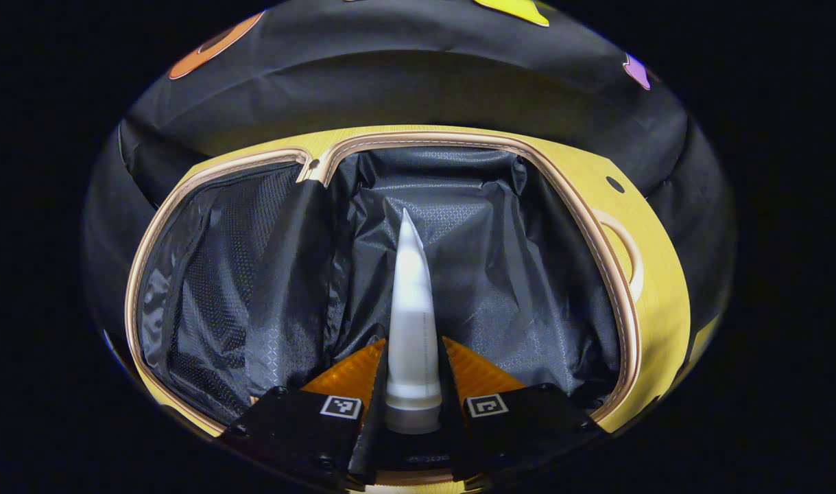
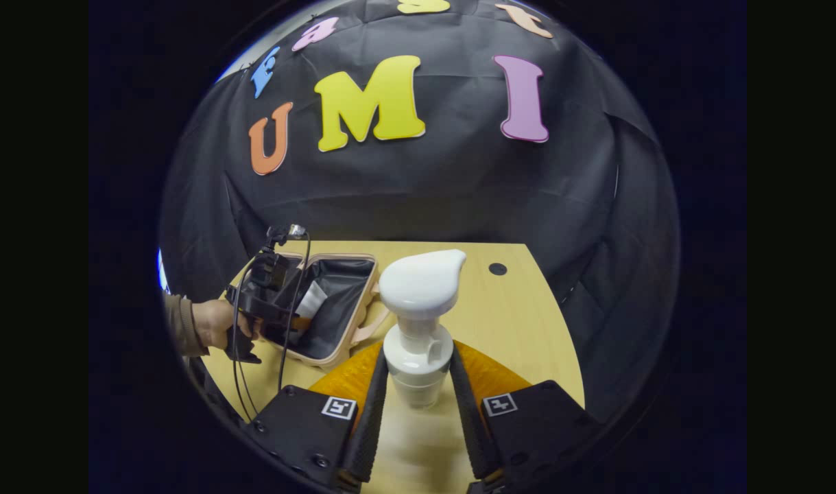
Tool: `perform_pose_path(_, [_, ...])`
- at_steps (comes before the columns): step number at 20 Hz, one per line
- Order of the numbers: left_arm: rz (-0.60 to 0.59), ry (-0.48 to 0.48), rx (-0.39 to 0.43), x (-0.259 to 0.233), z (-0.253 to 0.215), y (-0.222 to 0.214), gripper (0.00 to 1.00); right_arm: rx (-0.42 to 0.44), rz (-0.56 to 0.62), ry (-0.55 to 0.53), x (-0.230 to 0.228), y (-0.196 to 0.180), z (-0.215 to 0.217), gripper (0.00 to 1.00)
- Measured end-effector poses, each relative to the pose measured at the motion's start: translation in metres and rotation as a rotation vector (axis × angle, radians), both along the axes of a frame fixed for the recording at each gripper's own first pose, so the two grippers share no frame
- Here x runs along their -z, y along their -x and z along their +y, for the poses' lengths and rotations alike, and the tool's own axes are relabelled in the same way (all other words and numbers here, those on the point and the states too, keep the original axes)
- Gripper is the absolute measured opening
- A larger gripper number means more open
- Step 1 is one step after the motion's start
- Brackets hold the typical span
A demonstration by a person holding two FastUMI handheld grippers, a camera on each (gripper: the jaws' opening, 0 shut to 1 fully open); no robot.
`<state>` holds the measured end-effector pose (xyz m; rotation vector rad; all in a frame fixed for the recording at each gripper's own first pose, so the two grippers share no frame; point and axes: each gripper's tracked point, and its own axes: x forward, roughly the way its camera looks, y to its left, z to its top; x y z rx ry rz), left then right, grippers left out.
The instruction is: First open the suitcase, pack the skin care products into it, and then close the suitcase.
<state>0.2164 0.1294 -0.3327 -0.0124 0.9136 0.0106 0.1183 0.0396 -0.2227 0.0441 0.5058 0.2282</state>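
The suitcase (image 1: pixel 596 226) lies open on the table, with a tan rim and black lining; a mesh pocket (image 1: pixel 205 274) covers its left half. My left gripper (image 1: pixel 414 343) is shut on a white tube (image 1: pixel 412 288) that points forward over the lined right half. In the right gripper view, my right gripper (image 2: pixel 418 357) is shut on a white pump bottle (image 2: pixel 421 288), its fingers pressing the body below the collar. Further left, the suitcase (image 2: pixel 321 360) sits with the left gripper (image 2: pixel 280 322), held by a hand (image 2: pixel 215 322), over its near rim with the tube (image 2: pixel 313 300).
The yellow wooden table (image 2: pixel 514 322) has a small round hole (image 2: pixel 498 268) near its far right corner. The suitcase's tan handle (image 1: pixel 627 254) lies on the table at its right side. A cable (image 2: pixel 287 329) hangs from the left gripper. Black cloth walls surround the table.
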Motion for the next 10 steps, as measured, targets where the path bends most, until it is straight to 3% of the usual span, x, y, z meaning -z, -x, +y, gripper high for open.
perform_pose_path(1, [-0.008,0.02,0.005,-0.002,-0.003,0.001,0.41,-0.013,-0.007,-0.002,-0.005,-0.003,0.009,0.5])
perform_pose_path(2, [-0.026,0.039,0.008,-0.007,-0.006,0.003,0.47,-0.03,-0.008,-0.01,-0.009,-0.006,0.02,0.5])
perform_pose_path(6, [-0.218,0.166,0.079,-0.06,-0.022,0.006,0.44,-0.087,-0.01,-0.046,-0.026,-0.027,0.072,0.5])
perform_pose_path(7, [-0.272,0.176,0.097,-0.075,-0.02,0.011,0.49,-0.104,-0.011,-0.049,-0.029,-0.032,0.087,0.5])
perform_pose_path(10, [-0.403,0.156,0.116,-0.115,0.001,0.03,0.88,-0.149,0.025,-0.048,-0.018,-0.047,0.132,0.5])
